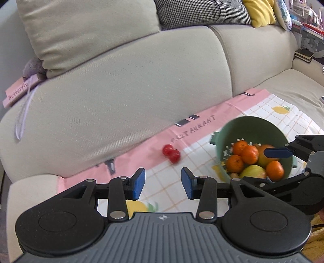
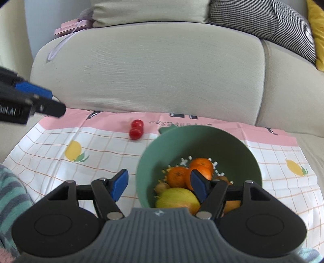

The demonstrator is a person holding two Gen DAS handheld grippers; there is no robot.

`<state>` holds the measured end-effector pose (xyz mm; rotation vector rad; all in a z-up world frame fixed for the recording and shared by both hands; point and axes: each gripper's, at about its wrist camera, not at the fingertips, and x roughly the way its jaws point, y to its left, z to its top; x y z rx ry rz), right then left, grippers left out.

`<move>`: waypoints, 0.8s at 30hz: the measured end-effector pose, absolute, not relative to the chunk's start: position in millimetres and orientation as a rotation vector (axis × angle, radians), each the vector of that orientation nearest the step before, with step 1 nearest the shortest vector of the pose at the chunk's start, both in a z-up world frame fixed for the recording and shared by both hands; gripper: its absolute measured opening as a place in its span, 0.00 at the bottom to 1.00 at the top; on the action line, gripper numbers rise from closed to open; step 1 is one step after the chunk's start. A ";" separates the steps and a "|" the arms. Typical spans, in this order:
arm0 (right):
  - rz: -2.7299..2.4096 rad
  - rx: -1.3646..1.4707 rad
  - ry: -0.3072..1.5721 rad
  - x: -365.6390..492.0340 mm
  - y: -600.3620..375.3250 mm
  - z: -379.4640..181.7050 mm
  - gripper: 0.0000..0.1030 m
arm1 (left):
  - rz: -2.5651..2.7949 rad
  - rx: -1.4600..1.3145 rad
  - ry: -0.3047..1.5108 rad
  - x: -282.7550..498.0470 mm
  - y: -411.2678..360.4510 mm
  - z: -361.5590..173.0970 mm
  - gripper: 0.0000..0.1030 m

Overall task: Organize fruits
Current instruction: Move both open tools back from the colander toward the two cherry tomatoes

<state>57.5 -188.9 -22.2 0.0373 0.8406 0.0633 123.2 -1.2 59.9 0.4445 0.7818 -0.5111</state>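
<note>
A green bowl (image 2: 202,139) stands on the checked cloth and holds several oranges (image 2: 178,176) and a yellow-green fruit (image 2: 177,197). Two red cherry tomatoes (image 2: 136,129) lie on the cloth left of the bowl, near the pink border. My right gripper (image 2: 160,185) straddles the bowl's near-left wall, one finger outside and one inside over the fruit; neither pad presses on the wall. In the left wrist view the bowl (image 1: 253,129) is at the right with the right gripper (image 1: 256,165) over it. My left gripper (image 1: 163,182) is open and empty, just short of the tomatoes (image 1: 171,153).
The cloth (image 2: 60,141), white with lemon prints, lies on a beige sofa seat against the backrest (image 2: 151,70). A pink book (image 1: 20,91) rests on the sofa arm, and cushions (image 1: 198,12) sit on top. A striped sleeve (image 2: 12,192) shows at the lower left.
</note>
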 end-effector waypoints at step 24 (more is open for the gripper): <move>0.286 -0.057 0.891 173.4 -147.6 -47.9 0.31 | -0.653 0.425 0.864 190.0 5.7 7.0 0.46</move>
